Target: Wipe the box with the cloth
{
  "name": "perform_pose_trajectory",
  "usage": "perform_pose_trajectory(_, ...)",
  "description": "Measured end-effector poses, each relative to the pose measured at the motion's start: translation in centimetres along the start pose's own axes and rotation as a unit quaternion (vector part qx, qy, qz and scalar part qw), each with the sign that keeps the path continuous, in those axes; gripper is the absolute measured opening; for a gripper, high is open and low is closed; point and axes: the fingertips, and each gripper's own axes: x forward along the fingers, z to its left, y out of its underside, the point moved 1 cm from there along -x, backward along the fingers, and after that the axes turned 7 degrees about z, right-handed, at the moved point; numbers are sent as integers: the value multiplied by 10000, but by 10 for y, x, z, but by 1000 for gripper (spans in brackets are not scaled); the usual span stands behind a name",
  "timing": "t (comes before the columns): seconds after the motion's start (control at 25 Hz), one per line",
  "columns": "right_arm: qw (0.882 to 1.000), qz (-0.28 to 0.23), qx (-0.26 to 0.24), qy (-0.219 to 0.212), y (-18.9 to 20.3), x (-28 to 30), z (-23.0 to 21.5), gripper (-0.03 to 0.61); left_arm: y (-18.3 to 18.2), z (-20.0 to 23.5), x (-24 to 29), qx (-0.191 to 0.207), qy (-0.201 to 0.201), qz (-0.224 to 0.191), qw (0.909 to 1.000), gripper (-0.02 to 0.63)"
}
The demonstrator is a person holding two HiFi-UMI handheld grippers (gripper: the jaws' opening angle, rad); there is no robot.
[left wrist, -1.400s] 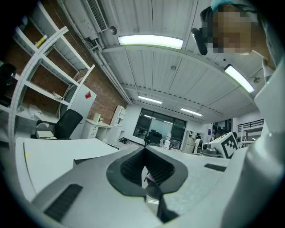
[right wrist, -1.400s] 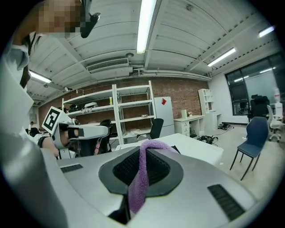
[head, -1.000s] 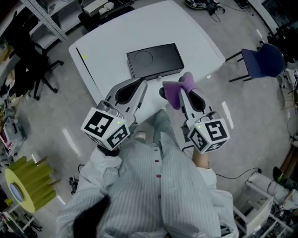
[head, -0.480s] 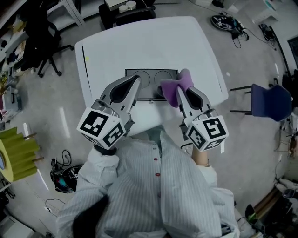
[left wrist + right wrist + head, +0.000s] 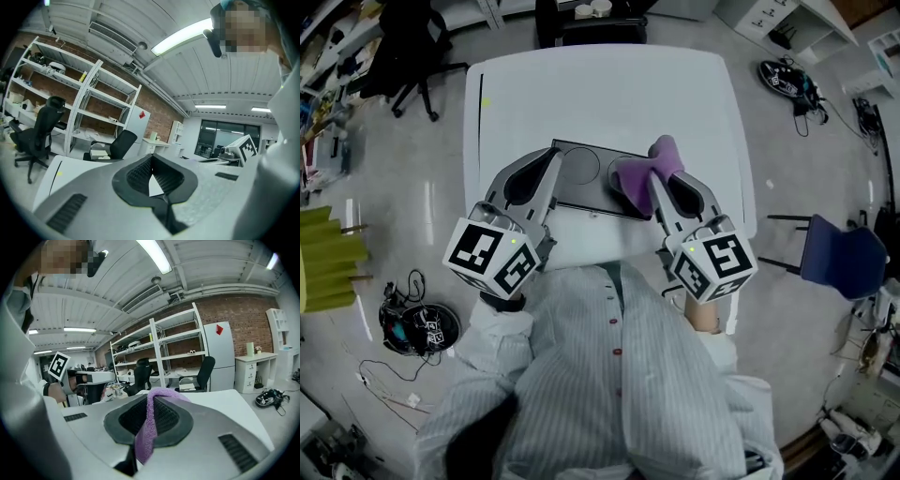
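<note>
A flat black box point(image 5: 584, 172) lies on the white table point(image 5: 600, 94), near its front edge. My right gripper point(image 5: 653, 180) is shut on a purple cloth point(image 5: 639, 169), which bunches over the box's right part. In the right gripper view the cloth point(image 5: 148, 427) hangs pinched between the dark pads. My left gripper point(image 5: 554, 156) hovers over the box's left end, jaws shut and holding nothing; the left gripper view shows its tips point(image 5: 151, 158) meeting. The box's near edge is hidden behind both grippers.
A black office chair point(image 5: 405, 45) stands at the far left and a blue chair point(image 5: 839, 258) at the right. A yellow object point(image 5: 323, 258) and cables point(image 5: 417, 323) lie on the floor at left. Shelving point(image 5: 173, 352) lines the brick wall.
The view has moved closer over the table. Both grippers, earlier short of the box, now overlap its near part. The cloth stays held in the right gripper.
</note>
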Motion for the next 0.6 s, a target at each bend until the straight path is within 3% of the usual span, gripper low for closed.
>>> perform_pose_trajectory(0.24, 9998, 83, -35, -204, -1, 15, 2, 25, 4, 16, -4, -148, -239, -8, 9996, 8)
perform_pose_trajectory(0.6, 9993, 191, -52, -326, -5, 38, 8, 25, 10, 29, 0, -215, -197, 180, 9994, 8)
